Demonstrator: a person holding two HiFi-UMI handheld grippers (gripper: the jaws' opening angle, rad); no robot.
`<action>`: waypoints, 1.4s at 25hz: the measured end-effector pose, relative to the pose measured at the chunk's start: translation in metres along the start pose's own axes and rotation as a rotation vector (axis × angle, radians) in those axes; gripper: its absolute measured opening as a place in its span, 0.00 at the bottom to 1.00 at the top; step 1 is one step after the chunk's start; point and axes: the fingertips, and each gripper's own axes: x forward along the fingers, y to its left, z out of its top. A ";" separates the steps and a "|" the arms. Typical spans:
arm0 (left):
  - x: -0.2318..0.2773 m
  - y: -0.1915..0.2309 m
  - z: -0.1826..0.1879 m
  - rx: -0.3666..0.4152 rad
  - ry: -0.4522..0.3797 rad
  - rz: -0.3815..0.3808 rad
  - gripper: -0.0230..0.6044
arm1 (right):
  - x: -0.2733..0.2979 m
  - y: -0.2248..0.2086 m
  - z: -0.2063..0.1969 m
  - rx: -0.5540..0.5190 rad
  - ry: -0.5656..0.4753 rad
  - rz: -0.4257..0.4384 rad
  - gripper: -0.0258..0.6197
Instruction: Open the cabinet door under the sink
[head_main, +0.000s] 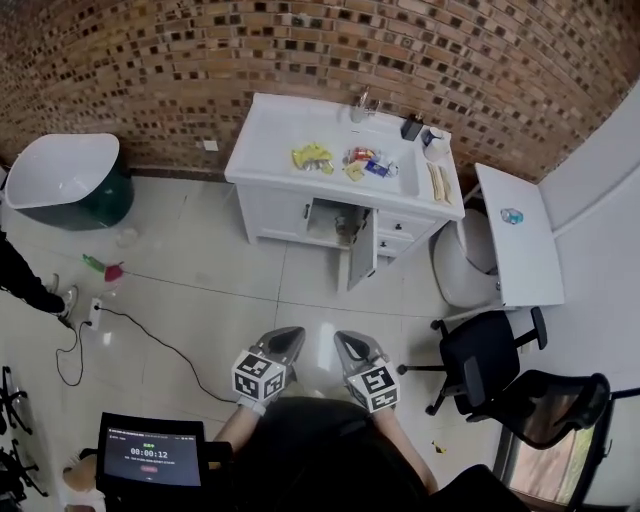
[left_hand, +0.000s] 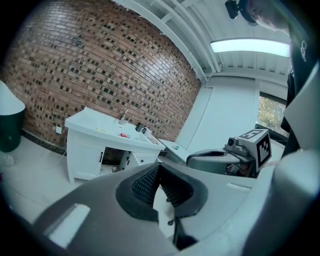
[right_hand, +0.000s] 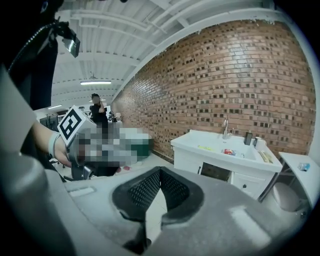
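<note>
The white sink cabinet (head_main: 275, 212) stands against the brick wall, far ahead of both grippers. Its middle door (head_main: 362, 250) hangs swung outward, and the dark inside (head_main: 335, 220) shows behind it. The left door beside it is closed. My left gripper (head_main: 290, 338) and right gripper (head_main: 347, 342) are side by side near the person's body, well short of the cabinet, both shut on nothing. The left gripper view has the cabinet (left_hand: 92, 145) beyond the closed tips (left_hand: 159, 167). In the right gripper view the cabinet (right_hand: 220, 157) lies off to the right of the closed tips (right_hand: 160, 171).
A green and white tub (head_main: 70, 180) stands at the left wall. Right of the cabinet are a round white bin (head_main: 465, 265), a white table (head_main: 520, 235) and two black office chairs (head_main: 485, 355). A cable (head_main: 150, 335) crosses the tiled floor. Small items lie in the sink (head_main: 360, 162).
</note>
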 end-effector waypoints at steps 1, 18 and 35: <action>0.002 -0.002 -0.001 -0.001 0.002 -0.004 0.06 | -0.003 0.001 0.001 -0.004 0.001 0.002 0.03; 0.006 -0.027 -0.001 0.036 0.059 -0.065 0.06 | -0.038 0.004 -0.013 0.101 0.006 -0.034 0.03; 0.004 -0.015 0.000 0.025 0.045 -0.037 0.06 | -0.029 0.006 -0.010 0.080 0.007 0.004 0.03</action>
